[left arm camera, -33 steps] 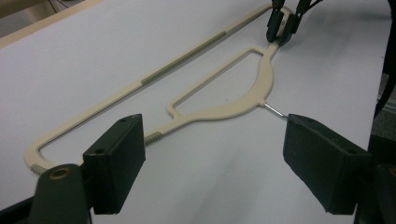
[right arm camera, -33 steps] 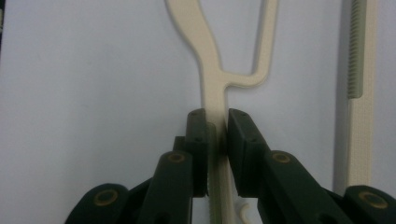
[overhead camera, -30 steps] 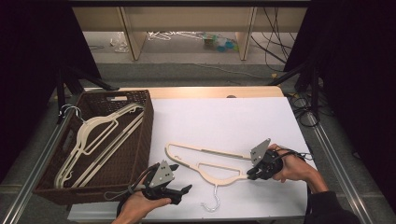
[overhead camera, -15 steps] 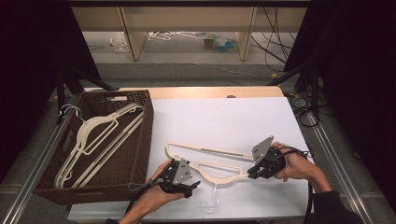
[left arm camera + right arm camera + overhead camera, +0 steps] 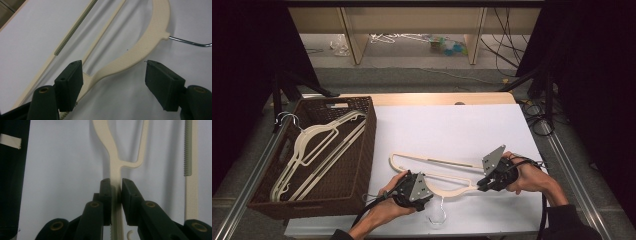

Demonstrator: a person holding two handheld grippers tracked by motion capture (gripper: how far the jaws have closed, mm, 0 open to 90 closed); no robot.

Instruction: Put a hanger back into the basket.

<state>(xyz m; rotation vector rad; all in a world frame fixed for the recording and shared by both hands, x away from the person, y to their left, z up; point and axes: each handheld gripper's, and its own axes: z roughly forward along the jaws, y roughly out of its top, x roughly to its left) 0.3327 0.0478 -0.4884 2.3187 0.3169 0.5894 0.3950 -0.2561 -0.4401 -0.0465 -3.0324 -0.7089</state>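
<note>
Left gripper (image 5: 113, 85) jaws apart, just been closing, straddling cream hanger (image 5: 140, 47) arm w/o pressing. Metal hook (image 5: 190, 43) off to right. All on white tabletop (image 5: 30, 37).

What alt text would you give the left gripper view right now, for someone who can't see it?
The left claw stands open over a cream plastic hanger on the white table, the hanger's curved shoulder running between the two black pads without touching the right one. The jaws have just been closing in on it. The hanger's metal hook pokes out at the right.
</note>
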